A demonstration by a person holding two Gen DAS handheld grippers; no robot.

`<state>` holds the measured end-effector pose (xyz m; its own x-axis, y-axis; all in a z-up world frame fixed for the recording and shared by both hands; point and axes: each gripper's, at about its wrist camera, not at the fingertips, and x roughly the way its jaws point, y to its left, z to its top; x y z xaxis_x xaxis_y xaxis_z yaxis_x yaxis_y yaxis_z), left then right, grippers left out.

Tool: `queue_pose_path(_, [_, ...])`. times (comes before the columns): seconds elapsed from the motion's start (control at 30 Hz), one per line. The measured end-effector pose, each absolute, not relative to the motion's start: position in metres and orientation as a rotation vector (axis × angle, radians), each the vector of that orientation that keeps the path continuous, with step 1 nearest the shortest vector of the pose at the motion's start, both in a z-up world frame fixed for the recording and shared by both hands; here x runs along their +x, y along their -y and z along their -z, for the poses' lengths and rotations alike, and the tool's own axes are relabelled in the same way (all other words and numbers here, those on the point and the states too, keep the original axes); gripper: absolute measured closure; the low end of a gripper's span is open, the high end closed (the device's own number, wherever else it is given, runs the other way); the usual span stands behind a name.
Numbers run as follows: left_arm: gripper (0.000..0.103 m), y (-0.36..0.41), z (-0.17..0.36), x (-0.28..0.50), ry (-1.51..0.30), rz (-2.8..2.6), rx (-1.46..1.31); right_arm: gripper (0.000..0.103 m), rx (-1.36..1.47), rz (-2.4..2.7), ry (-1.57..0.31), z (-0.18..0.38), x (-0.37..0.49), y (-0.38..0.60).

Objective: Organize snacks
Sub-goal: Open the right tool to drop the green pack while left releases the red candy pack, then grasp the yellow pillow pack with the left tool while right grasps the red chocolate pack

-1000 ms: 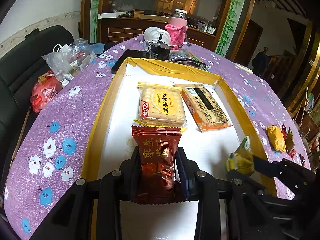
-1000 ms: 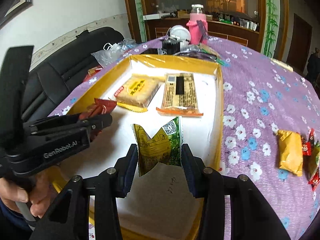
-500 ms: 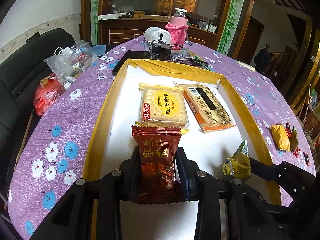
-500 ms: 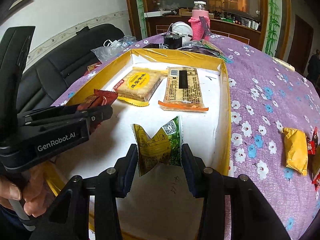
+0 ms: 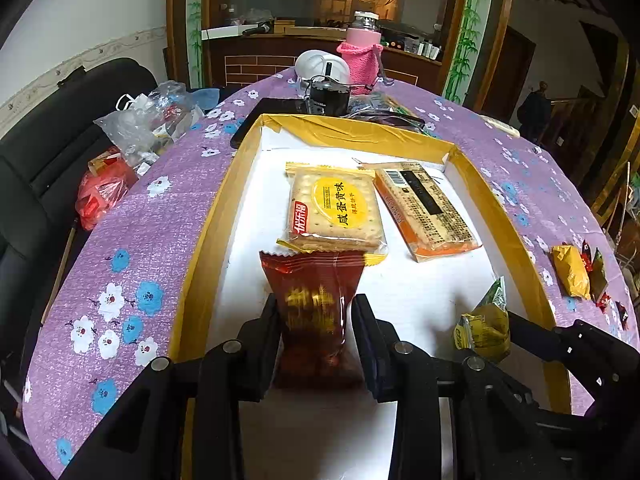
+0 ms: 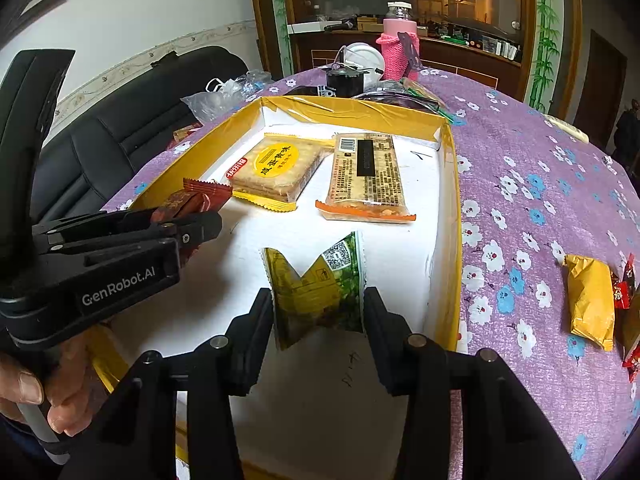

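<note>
**Over the tray: two snack packets held, two lying inside**

Over the yellow-walled, white-floored cardboard tray (image 5: 208, 236), your left gripper (image 5: 316, 334) pinches a dark red foil snack packet (image 5: 314, 300); its lower end is hidden between the fingers. Your right gripper (image 6: 318, 312) clamps a crumpled yellow-green packet (image 6: 316, 284), print unreadable. Inside the tray lie a yellow-labelled cracker pack (image 5: 334, 210) and, beside it, an orange-edged biscuit bar (image 5: 426, 208). On the purple floral tablecloth (image 6: 540, 200), loose wrapped sweets (image 6: 592, 300) run off frame.
</note>
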<state>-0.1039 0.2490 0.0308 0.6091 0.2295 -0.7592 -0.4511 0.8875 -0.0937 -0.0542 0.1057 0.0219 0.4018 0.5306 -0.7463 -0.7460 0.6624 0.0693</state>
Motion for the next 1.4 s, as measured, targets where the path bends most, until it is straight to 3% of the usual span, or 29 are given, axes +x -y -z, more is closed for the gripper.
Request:
queue_pose_path(0.13, [0.055,-0.245,-0.032,-0.105,-0.816,-0.415,-0.260,0.056,-0.296,-0.813,-0.820,-0.022,-0.052,-0.104])
queue_pose_path(0.3, [0.054,-0.245,-0.032,-0.106,-0.813,-0.423,-0.253,0.055,-0.297,-0.814,-0.819,-0.022,-0.052,-0.103])
queue_pose_path(0.47, [0.042,-0.243,-0.034,-0.107,-0.801,-0.420,-0.247,0.054,-0.291,-0.816,-0.811,-0.023,-0.053,-0.099])
queue_pose_path(0.63, [0.039,-0.240,-0.036,-0.109,-0.792,-0.423,-0.228,0.044,-0.267,-0.799,-0.777,-0.028,-0.057,-0.092])
queue_pose_path(1.07, [0.032,-0.235,-0.043,-0.111,-0.779,-0.424,-0.228,0.041,-0.257,-0.735,-0.713,-0.043,-0.071,-0.073])
queue_pose_path(1.13, [0.031,-0.234,-0.045,-0.111,-0.774,-0.425,-0.226,0.031,-0.266,-0.692,-0.692,-0.046,-0.072,-0.069])
queue_pose_path(1.4, [0.030,-0.221,-0.052,-0.111,-0.761,-0.410,-0.206,0.008,-0.254,-0.553,-0.595,-0.063,-0.072,-0.041])
